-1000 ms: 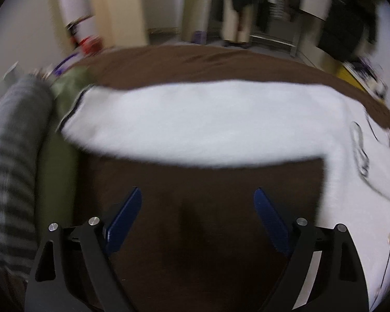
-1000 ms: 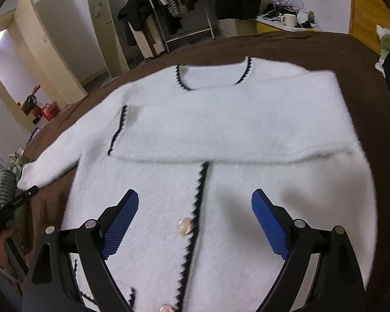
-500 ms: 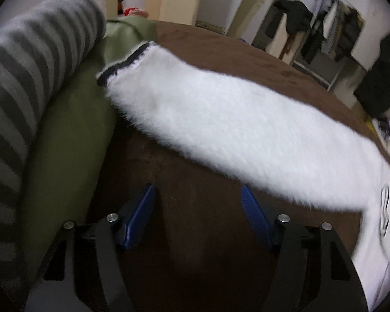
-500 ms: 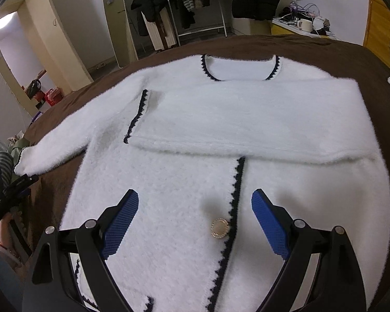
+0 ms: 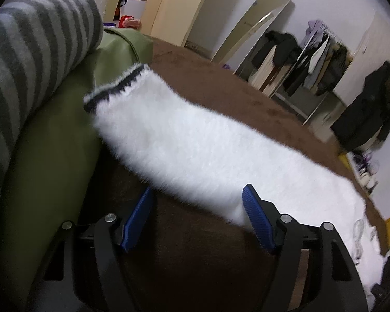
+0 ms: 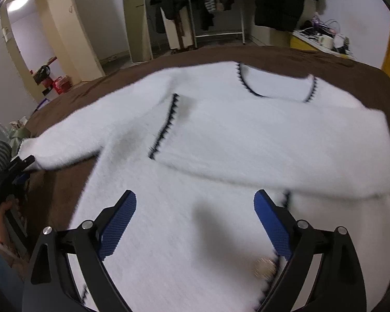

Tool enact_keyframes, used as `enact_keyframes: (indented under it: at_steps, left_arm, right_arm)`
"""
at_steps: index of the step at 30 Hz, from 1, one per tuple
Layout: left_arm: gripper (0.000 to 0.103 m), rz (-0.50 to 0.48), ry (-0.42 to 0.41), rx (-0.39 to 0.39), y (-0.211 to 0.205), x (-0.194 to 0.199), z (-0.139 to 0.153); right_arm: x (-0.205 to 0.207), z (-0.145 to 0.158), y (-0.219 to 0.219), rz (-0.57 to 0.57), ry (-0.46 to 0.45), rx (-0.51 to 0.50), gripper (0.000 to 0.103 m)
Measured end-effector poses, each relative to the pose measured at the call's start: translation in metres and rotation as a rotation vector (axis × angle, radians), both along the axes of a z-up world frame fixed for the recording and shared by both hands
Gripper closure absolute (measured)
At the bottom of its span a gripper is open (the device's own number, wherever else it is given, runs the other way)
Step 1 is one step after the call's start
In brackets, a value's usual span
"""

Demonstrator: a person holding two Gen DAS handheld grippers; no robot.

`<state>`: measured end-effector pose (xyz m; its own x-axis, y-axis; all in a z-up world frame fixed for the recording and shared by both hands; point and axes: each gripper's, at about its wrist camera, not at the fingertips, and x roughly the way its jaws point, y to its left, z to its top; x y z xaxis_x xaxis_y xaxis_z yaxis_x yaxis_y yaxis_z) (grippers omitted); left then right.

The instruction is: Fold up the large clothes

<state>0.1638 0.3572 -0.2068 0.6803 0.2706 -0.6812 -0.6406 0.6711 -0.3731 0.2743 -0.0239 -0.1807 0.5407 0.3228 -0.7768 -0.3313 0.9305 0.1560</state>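
Observation:
A fluffy white cardigan (image 6: 221, 140) with black zigzag trim and gold buttons lies flat on a brown bedspread (image 6: 273, 57). Its right sleeve is folded across the chest. Its left sleeve (image 5: 195, 150) lies stretched out, with the black-trimmed cuff (image 5: 117, 88) resting on a green cushion (image 5: 52, 156). My left gripper (image 5: 197, 205) is open and low at the sleeve's near edge, a short way from the cuff. My right gripper (image 6: 195, 208) is open and empty above the cardigan's lower front. The left gripper (image 6: 15, 171) also shows in the right wrist view.
A grey striped roll (image 5: 26, 52) lies on the green cushion at the bed's left edge. Beyond the bed stand a leaning mirror (image 5: 260, 23), a clothes rack (image 6: 213, 5) with dark coats and a cluttered yellow table (image 6: 322, 41).
My left gripper has swung left along the sleeve toward the cuff and come close to its edge. My right gripper has drifted left and forward over the cardigan. Both stay open.

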Motion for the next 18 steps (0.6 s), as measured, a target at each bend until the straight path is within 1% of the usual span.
enact_keyframes:
  at_steps: [2, 4, 5, 7, 8, 9, 11, 14, 16, 18]
  left_arm:
    - [0.032, -0.006, -0.015, -0.005, 0.0, 0.0, 0.002]
    - [0.033, -0.009, -0.008, 0.0, 0.002, 0.005, 0.001]
    - [0.038, -0.01, 0.002, 0.004, 0.004, 0.008, -0.001]
    - [0.054, 0.001, 0.013, 0.003, 0.008, 0.015, -0.003]
    - [0.076, 0.002, 0.01, 0.002, 0.01, 0.016, -0.004]
    - [0.079, 0.003, 0.016, 0.003, 0.012, 0.019, -0.004]
    - [0.082, -0.002, 0.015, 0.005, 0.013, 0.022, -0.002]
    - [0.087, -0.01, 0.008, 0.032, 0.01, 0.025, 0.005]
    - [0.087, -0.006, 0.0, 0.035, 0.011, 0.029, 0.011]
    - [0.087, -0.003, 0.003, 0.029, 0.012, 0.033, 0.014]
  right_arm:
    - [0.009, 0.0, 0.012, 0.014, -0.008, 0.005, 0.012]
    - [0.022, -0.003, 0.023, 0.021, -0.009, 0.009, 0.012]
    - [0.027, -0.005, 0.027, 0.022, -0.008, 0.011, 0.012]
    - [0.039, -0.008, 0.038, 0.025, -0.013, 0.007, 0.012]
    - [0.046, -0.01, 0.042, 0.025, -0.015, 0.004, 0.012]
    - [0.053, -0.012, 0.048, 0.029, -0.016, 0.01, 0.012]
    - [0.063, -0.015, 0.056, 0.038, -0.017, 0.02, 0.012]
    - [0.074, -0.021, 0.071, 0.068, -0.003, 0.027, 0.012]
    - [0.076, -0.025, 0.082, 0.094, -0.002, 0.029, 0.012]
    - [0.075, -0.03, 0.094, 0.12, 0.001, 0.001, 0.012]
